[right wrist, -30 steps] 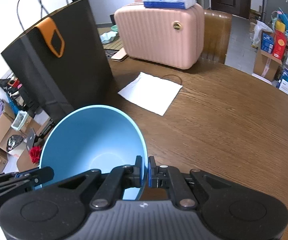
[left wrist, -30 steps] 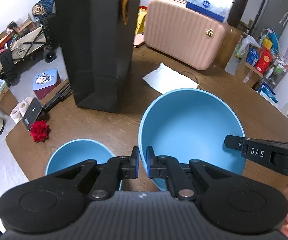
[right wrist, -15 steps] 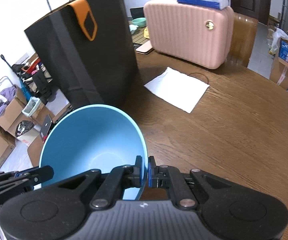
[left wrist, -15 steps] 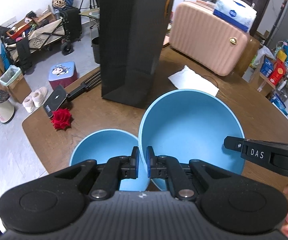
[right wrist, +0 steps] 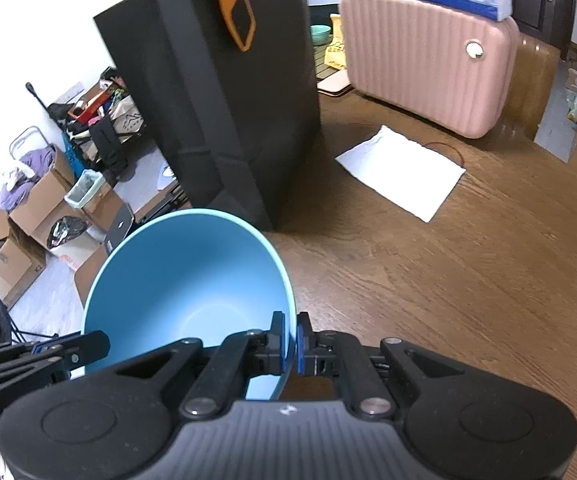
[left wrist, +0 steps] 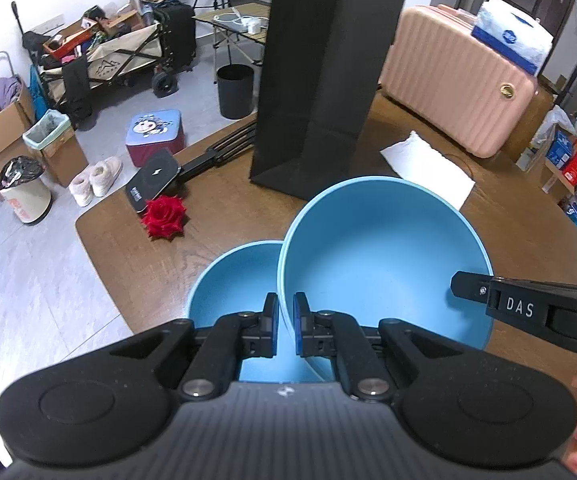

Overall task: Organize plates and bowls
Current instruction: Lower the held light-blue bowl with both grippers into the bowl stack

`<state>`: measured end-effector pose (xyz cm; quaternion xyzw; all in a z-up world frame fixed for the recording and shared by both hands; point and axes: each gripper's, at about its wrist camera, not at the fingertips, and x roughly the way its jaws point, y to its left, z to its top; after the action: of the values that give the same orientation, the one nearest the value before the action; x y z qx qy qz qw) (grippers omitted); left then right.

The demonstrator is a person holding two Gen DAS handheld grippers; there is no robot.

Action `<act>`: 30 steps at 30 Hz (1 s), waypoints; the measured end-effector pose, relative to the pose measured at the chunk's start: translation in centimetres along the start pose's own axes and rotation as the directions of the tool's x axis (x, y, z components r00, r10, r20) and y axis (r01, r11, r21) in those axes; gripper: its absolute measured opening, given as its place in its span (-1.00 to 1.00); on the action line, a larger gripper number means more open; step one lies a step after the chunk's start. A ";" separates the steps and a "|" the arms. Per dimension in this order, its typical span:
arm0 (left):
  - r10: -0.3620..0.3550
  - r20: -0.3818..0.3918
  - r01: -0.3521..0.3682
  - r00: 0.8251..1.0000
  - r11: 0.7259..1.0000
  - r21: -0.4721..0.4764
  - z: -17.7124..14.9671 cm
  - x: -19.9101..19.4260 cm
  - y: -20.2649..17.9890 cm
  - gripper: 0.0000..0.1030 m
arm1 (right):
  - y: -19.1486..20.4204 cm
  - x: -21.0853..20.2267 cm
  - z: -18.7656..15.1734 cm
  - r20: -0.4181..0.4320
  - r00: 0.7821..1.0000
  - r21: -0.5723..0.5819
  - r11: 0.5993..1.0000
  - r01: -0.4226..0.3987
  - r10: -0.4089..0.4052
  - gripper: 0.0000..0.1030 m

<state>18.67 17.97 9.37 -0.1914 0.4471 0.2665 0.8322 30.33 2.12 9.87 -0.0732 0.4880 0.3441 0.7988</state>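
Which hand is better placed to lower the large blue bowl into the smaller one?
Left: its gripper grips the large blue bowl nearest the smaller blue bowl.

Two blue bowls: a large bowl (left wrist: pixel 384 256) ahead of the left gripper's tips, and a smaller bowl (left wrist: pixel 228 280) just left of them. Two grippers: left (left wrist: pixel 285 326), right (right wrist: pixel 290 338). Farther ahead: one black bag (left wrist: pixel 320 80), one suitcase (left wrist: pixel 456 80), one paper sheet (left wrist: pixel 428 168), one rose (left wrist: pixel 164 216), one tissue pack (left wrist: pixel 508 40).
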 end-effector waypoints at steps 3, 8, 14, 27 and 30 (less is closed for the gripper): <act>0.013 -0.001 -0.013 1.000 1.000 -0.010 -0.2 0.0 0.6 -0.86 | 0.6 0.4 0.0 -0.008 1.000 -0.016 1.000 -0.009 0.009 -0.90; 0.033 -0.005 -0.033 0.999 0.999 -0.030 -0.3 0.1 1.4 -0.85 | 1.4 1.0 0.0 -0.022 0.999 -0.038 0.999 -0.027 0.026 -0.90; 0.066 -0.019 -0.067 0.998 0.996 -0.057 -0.7 0.7 2.7 -0.85 | 2.9 2.2 -0.2 -0.046 0.998 -0.071 0.996 -0.045 0.042 -0.89; 0.121 -0.043 -0.124 0.992 0.989 -0.085 -1.7 2.1 5.0 -0.85 | 5.5 4.7 -0.9 -0.070 0.996 -0.134 0.989 -0.070 0.061 -0.89; 0.127 -0.046 -0.130 0.991 0.989 -0.077 -1.9 2.6 5.1 -0.85 | 5.8 5.2 -1.1 -0.071 0.996 -0.153 0.986 -0.059 0.049 -0.89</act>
<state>15.52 21.60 5.79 -0.2005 0.4645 0.3331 0.7956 27.37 8.50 6.23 -0.1334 0.4879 0.3998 0.7644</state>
